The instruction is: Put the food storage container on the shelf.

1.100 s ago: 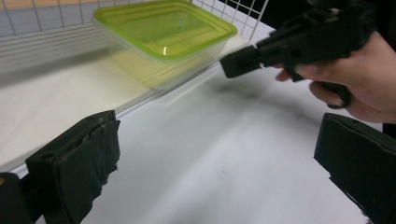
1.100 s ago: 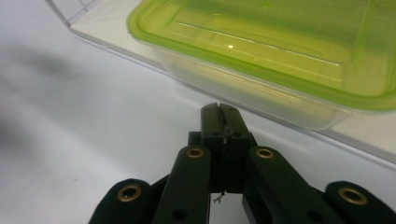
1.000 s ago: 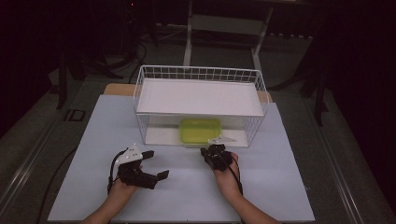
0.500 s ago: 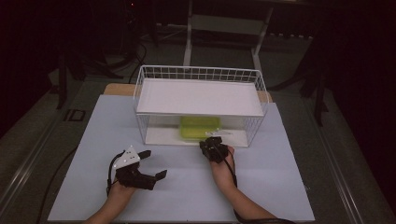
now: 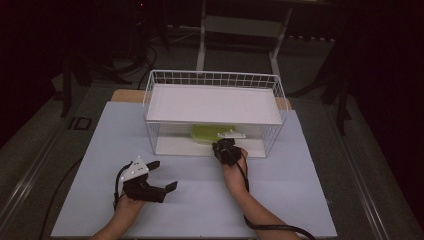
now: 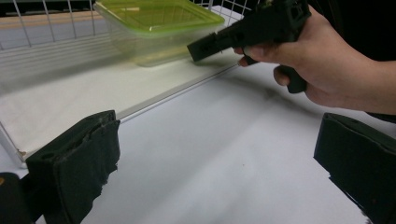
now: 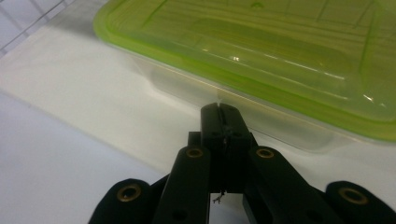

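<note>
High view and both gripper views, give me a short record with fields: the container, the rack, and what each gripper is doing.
container: clear box with green lid, on the lower shelf of the rack
rack: white wire rack, white board on top, front side open
right gripper: jaws shut, empty, tips close to the container's near wall; contact unclear
left gripper: jaws open, empty, over the white table, apart from the rack

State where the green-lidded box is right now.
In the high view the box sits on the lower floor of the wire rack, under its white shelf, just beyond the shut right gripper.
</note>
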### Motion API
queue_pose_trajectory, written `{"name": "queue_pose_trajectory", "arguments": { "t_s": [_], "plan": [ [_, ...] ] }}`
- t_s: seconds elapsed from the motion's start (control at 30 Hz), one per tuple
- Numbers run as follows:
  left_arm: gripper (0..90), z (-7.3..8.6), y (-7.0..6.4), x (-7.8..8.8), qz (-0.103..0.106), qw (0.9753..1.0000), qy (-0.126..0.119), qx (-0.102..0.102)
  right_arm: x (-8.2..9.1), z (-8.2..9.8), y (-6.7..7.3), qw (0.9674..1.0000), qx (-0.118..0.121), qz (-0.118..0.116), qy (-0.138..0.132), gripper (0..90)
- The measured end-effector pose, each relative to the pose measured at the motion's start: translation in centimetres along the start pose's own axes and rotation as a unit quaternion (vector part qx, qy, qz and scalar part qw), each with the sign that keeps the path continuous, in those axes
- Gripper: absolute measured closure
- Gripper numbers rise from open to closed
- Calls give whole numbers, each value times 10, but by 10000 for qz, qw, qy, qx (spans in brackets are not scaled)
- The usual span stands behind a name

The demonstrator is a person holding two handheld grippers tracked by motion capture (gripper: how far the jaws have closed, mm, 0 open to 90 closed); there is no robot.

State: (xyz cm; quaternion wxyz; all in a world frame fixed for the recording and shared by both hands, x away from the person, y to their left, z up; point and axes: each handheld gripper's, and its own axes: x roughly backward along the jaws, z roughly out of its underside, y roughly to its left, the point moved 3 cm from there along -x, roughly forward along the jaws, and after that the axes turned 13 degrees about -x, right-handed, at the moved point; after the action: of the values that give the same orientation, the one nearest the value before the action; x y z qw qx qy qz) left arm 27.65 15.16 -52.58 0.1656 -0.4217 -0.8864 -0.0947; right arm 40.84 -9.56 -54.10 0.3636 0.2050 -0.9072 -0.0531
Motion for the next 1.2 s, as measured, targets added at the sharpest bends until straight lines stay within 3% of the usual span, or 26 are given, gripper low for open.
{"name": "queue_pose_trajectory", "arguments": {
  "t_s": [0.17, 0.4, 0.63, 0.73, 0.93, 0.97, 1.0, 1.13, 1.2],
  "plan": [
    [9, 1, 0, -1, -14, 10000, 14, -53, -5, -6, -2, 10000, -73, 52, -36, 898],
    [9, 2, 0, 0, -17, 10000, 1, -13, -10, -3, 1, 10000, 16, 59, -48, 888],
    [9, 3, -2, -2, 52, 10000, 52, -33, 2, 1, 3, 10000, 69, -57, -24, 839],
    [9, 2, -3, -2, 48, 10000, 37, -43, 9, 6, 2, 9998, -70, -182, 59, 822],
    [9, 0, -4, -5, 114, 9999, -17, -50, 22, 12, -3, 9998, 51, -174, -30, 710],
    [9, -1, -4, -5, 124, 9999, -18, -51, 26, 12, -4, 9998, 65, -199, -61, 627],
    [9, -1, -4, -5, 158, 9999, -33, -44, 26, 12, -4, 9998, 65, -199, -61, 627],
    [9, -3, -4, -6, 176, 9998, -65, -35, 33, 13, -5, 9994, 86, -327, -112, 548],
    [9, -4, -3, -7, 239, 9997, -34, -69, 41, 17, -3, 9986, 74, -509, -153, 481]
  ]
}}
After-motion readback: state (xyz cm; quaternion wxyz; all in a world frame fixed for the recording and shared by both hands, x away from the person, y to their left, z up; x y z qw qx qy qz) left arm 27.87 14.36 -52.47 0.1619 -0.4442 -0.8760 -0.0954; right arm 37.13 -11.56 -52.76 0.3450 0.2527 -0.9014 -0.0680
